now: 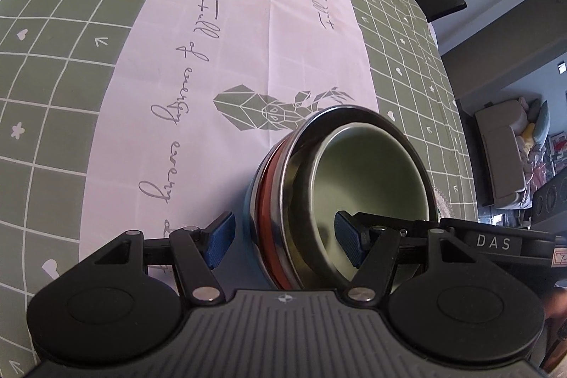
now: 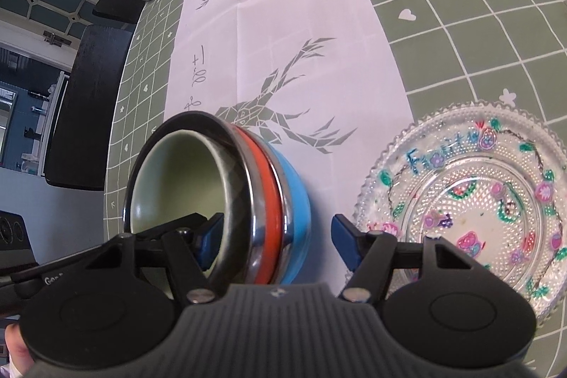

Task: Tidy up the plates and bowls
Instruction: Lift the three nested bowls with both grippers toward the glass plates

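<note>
- Green ceramic bowl [image 2: 170, 186] sits nested inside steel-rimmed orange and blue bowls; the bowl stack [image 1: 283, 201] rests on the pale runner [image 1: 248, 41] down the middle of the tabletop.
- I hold the left gripper [image 1: 283, 243] and right gripper [image 2: 273, 241] straddling opposite walls of the stack, one pad inside and one outside; both are spread, pads not visibly pressing.
- A glass plate [image 2: 460, 193] lies just beside the stack, toward the table's edge.
- I judge this the grasp step; next, I close both evenly, then lift level.
</note>
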A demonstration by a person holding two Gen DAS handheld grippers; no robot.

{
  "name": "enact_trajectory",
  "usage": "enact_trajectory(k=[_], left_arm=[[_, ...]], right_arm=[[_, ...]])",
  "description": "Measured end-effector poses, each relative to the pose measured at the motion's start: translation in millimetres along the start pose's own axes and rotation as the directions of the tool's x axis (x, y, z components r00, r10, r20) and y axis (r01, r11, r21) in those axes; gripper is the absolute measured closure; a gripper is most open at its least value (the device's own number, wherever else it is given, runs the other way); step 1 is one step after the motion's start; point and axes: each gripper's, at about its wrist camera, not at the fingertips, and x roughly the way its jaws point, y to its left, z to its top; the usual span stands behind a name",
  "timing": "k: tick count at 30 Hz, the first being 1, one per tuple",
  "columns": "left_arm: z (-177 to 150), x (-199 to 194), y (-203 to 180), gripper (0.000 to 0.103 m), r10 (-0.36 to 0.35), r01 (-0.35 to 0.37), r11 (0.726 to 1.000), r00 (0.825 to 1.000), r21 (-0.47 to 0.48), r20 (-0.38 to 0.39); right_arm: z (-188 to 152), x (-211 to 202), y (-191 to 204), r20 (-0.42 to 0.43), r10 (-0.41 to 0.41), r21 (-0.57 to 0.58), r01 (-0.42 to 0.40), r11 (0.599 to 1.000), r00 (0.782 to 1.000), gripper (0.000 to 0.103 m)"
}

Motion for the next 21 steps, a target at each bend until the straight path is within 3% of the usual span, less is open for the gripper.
enact_trajectory(k=[7, 12, 14, 21], left_arm=[[-0.2, 5.8, -1.0, 0.030, 0.015, -0.015, 0.999, 1.000, 0.037, -0.003], [1.1, 7.1, -2.2, 0.031, 0.006, -0.005, 0.999, 1.000, 0.050, -0.014], [2.1, 7.0, -2.8, 0.039, -0.009, 0.010, 0.999, 1.000, 0.047, -0.021], [3.8, 7.0, -5.8, 0.039, 0.015, -0.014, 1.000, 0.999, 0.017, -0.037]], right_arm=[[0.0, 2.8, 0.5, -0.006, 0.000, -0.005, 0.000, 1.000, 1.000, 0.041], [0.4, 5.3, 1.8, -0.017, 0.017, -0.005, -0.017, 1.000, 1.000, 0.053], [0.4, 5.1, 3.1, -0.014, 0.011, 0.000, -0.011, 1.000, 1.000, 0.053], [-0.9, 3.5, 1.7, -0.005, 0.013, 0.019, -0.013, 1.000, 1.000, 0.054]])
